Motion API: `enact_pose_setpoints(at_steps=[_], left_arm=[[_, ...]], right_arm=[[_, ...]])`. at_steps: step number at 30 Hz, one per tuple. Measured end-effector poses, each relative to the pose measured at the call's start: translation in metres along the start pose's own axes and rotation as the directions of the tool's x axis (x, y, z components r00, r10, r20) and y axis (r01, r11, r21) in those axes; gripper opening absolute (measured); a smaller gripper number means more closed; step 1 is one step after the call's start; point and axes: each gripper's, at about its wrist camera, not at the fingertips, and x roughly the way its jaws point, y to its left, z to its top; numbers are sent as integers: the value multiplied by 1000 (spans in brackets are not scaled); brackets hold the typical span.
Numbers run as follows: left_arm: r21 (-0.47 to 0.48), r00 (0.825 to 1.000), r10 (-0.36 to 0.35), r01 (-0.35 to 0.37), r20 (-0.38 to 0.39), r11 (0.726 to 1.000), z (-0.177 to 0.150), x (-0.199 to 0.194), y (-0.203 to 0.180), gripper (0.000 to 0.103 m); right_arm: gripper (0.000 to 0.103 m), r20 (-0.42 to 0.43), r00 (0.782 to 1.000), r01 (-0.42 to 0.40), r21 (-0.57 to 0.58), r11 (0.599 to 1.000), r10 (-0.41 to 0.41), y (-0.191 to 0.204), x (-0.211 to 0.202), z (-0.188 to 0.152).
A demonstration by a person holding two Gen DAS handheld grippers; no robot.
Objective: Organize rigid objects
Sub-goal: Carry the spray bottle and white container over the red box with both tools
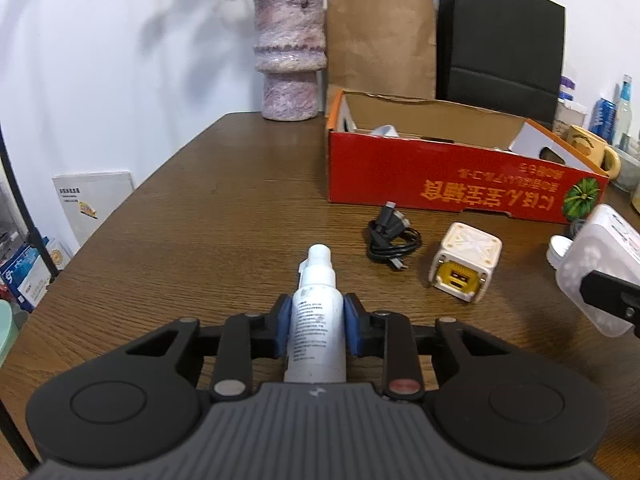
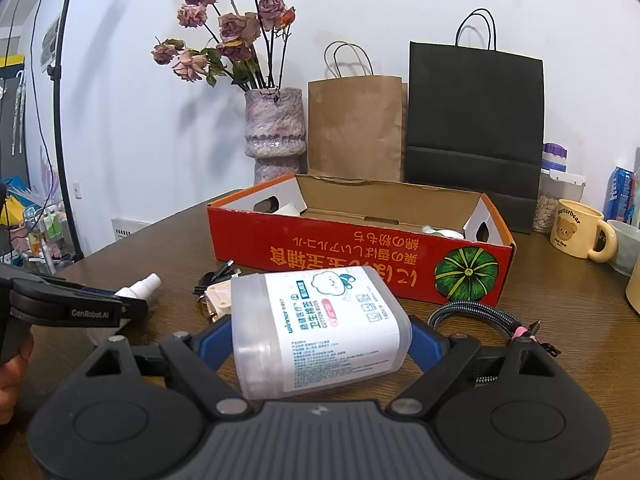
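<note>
Partly filled red box (image 2: 360, 256), cotton-swab box (image 2: 320, 328) gripped

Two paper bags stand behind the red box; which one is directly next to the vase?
The brown paper bag: it stands immediately right of the pink vase, while the taller black paper bag stands farther right, beyond it.

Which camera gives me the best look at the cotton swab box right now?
The right wrist view: the cotton swab box fills the centre, label readable, clamped in the right gripper. The left wrist view catches only a blurred corner of it at the right edge, label mostly out of frame.
</note>
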Motion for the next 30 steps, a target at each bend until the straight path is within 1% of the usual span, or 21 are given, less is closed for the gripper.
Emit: enact_pose_setpoints(at_steps=[4,18,23,30], left_arm=[[14,1000,-12,12,7,1000,-2,-3,-6,29],[1,998,-20,20,60,1000,-1,-18,-15,29],[-4,997,-32,32,76,999,2,-24,-19,28],[-1,995,-49,49,83,999,11,-28,-29,28]], right_arm=[[88,2,1000,0,2,1000,0,0,-2,-1],[88,9,1000,0,4,1000,0,0,-4,-1],[88,9,1000,0,6,1000,0,-1,-4,0],[88,31,999,11,12,1000,-11,-3,-7,10]])
